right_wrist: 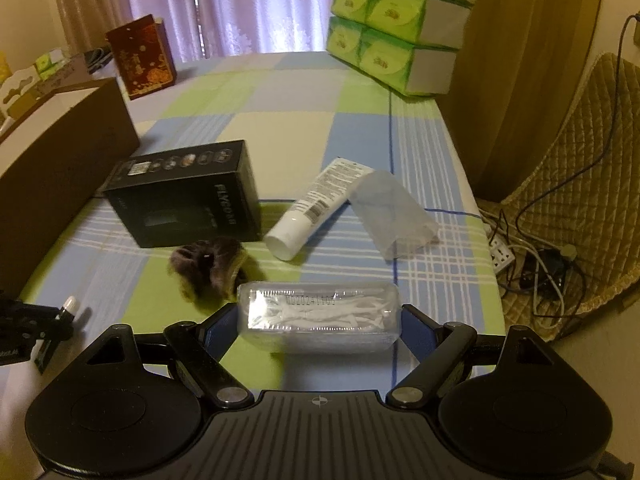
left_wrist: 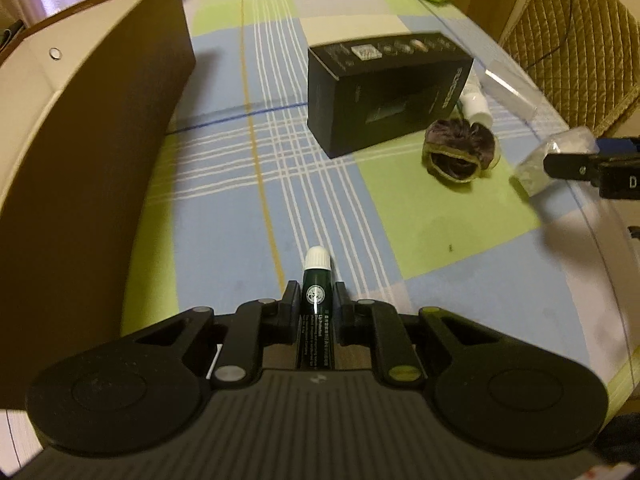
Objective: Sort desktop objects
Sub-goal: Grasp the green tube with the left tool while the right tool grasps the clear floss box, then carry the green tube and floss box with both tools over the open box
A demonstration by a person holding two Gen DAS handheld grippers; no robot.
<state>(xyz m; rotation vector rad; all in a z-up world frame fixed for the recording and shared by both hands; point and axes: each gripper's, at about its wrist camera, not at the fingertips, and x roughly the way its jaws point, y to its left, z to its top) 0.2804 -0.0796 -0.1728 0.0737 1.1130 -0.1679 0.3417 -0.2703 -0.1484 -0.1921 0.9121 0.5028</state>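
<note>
My left gripper (left_wrist: 317,300) is shut on a dark green lip balm stick (left_wrist: 316,292) with a white cap, held above the checked tablecloth (left_wrist: 240,208); it also shows at the left edge of the right wrist view, lip balm stick (right_wrist: 69,306). My right gripper (right_wrist: 318,320) is shut on a clear plastic box of white floss picks (right_wrist: 320,316), seen from the left wrist view as the clear box (left_wrist: 548,160). A black carton (right_wrist: 188,192), a dark scrunchie (right_wrist: 208,268), a white tube (right_wrist: 316,208) and a clear plastic sleeve (right_wrist: 388,212) lie on the cloth.
A large brown open box (left_wrist: 80,128) stands along the left side. Stacked green tissue packs (right_wrist: 396,24) sit at the far right of the table, a red box (right_wrist: 140,56) at the far left. A quilted chair (right_wrist: 580,168) and a power strip with cables (right_wrist: 532,264) are beyond the right edge.
</note>
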